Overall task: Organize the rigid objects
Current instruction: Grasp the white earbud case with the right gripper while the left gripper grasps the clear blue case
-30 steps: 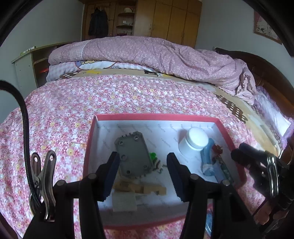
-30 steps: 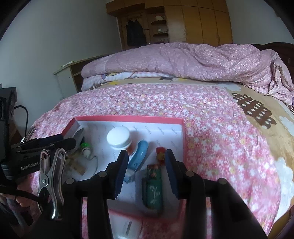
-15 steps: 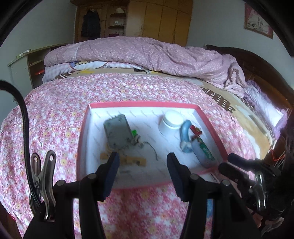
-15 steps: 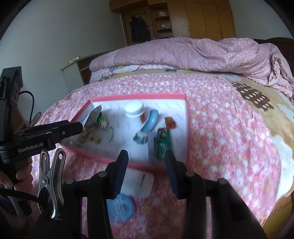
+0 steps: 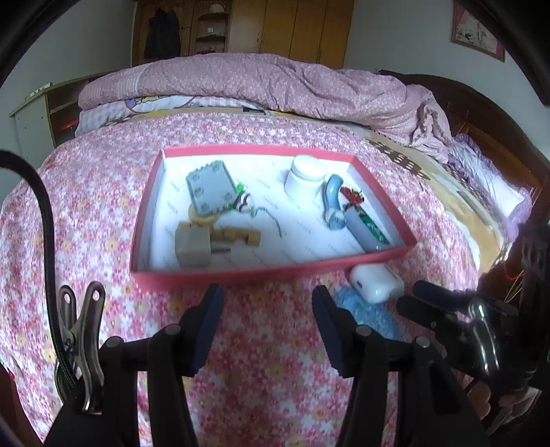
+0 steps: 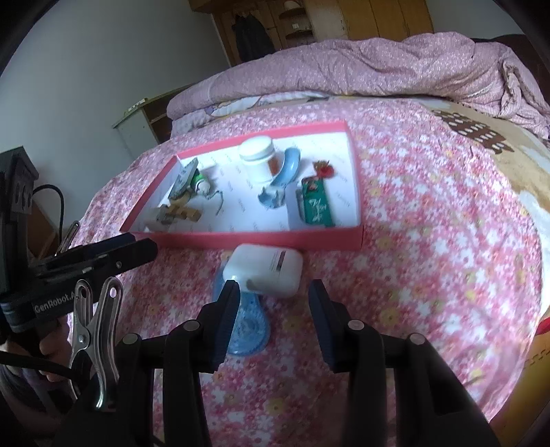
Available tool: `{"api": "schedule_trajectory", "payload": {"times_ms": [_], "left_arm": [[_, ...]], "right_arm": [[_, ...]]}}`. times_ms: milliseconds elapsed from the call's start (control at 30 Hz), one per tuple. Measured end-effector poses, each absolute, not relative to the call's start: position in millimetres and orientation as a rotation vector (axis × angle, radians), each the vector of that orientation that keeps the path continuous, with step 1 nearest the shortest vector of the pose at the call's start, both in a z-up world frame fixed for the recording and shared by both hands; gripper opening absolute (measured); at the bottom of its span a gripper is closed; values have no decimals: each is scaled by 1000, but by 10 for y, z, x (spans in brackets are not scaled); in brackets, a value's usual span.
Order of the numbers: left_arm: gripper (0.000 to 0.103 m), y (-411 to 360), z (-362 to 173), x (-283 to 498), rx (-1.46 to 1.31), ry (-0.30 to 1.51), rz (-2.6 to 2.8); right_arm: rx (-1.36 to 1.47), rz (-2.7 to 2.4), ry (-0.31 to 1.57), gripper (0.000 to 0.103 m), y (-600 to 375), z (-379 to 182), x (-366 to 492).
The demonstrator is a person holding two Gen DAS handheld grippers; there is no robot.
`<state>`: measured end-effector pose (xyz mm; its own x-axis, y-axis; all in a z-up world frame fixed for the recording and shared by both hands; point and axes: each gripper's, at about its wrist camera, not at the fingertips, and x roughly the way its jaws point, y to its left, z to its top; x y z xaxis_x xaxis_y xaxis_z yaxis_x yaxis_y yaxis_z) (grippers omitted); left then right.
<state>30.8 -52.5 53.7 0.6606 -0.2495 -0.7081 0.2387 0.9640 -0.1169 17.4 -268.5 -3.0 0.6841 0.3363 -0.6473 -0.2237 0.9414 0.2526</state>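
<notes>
A red box [image 5: 240,275] [image 6: 261,240] with a white floor lies on the flowered bed. It holds a grey plate [image 5: 209,187], a white jar [image 5: 306,177] [image 6: 256,158], a blue curved piece [image 5: 331,199] [image 6: 282,178], a green case [image 6: 314,204], wooden blocks [image 5: 237,235] and a beige adapter [image 5: 192,246]. A white earbud case [image 6: 264,270] [image 5: 376,283] and a clear blue object [image 6: 249,323] [image 5: 367,313] lie on the bed in front of the box. My left gripper [image 5: 266,323] is open and empty, short of the box. My right gripper [image 6: 273,316] is open and empty, just before the earbud case.
A folded pink quilt [image 5: 261,86] lies across the far end of the bed. A wooden wardrobe [image 5: 257,31] stands behind it, a shelf unit [image 5: 37,113] at the left and a dark headboard [image 5: 488,130] at the right. The bed drops off at the near edge.
Both grippers have pulled back from over the box toward the near edge of the bed. The earbud case and blue object have come into view. Both jaws stay open.
</notes>
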Motion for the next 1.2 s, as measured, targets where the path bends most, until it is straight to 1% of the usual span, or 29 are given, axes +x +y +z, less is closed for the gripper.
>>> {"api": "schedule_trajectory", "payload": {"times_ms": [133, 200, 233, 267, 333, 733, 800, 833, 867, 1200], "left_arm": [[56, -488, 439, 270, -26, 828, -274], [56, -470, 401, 265, -32, 836, -271], [56, -457, 391, 262, -35, 839, -271], [56, -449, 379, 261, -40, 841, -270], [56, -438, 366, 259, -47, 843, -272], [56, -433, 287, 272, -54, 857, -287], [56, -435, 271, 274, -54, 861, -289], [56, -434, 268, 278, -54, 862, -290], [56, -435, 262, 280, -53, 864, -291], [56, -551, 263, 257, -35, 878, -318]], "right_arm": [[146, 304, 777, 43, -2640, -60, 174], [142, 301, 784, 50, -2615, -56, 191], [141, 300, 783, 59, -2597, -49, 201], [140, 303, 781, 65, -2582, -44, 211], [138, 312, 780, 67, -2536, -34, 246], [130, 248, 830, 67, -2382, -109, 539], [143, 241, 833, 65, -2404, -138, 550], [150, 235, 822, 61, -2423, -136, 539], [151, 232, 820, 58, -2432, -137, 536], [101, 210, 768, 58, -2698, -65, 336]]}}
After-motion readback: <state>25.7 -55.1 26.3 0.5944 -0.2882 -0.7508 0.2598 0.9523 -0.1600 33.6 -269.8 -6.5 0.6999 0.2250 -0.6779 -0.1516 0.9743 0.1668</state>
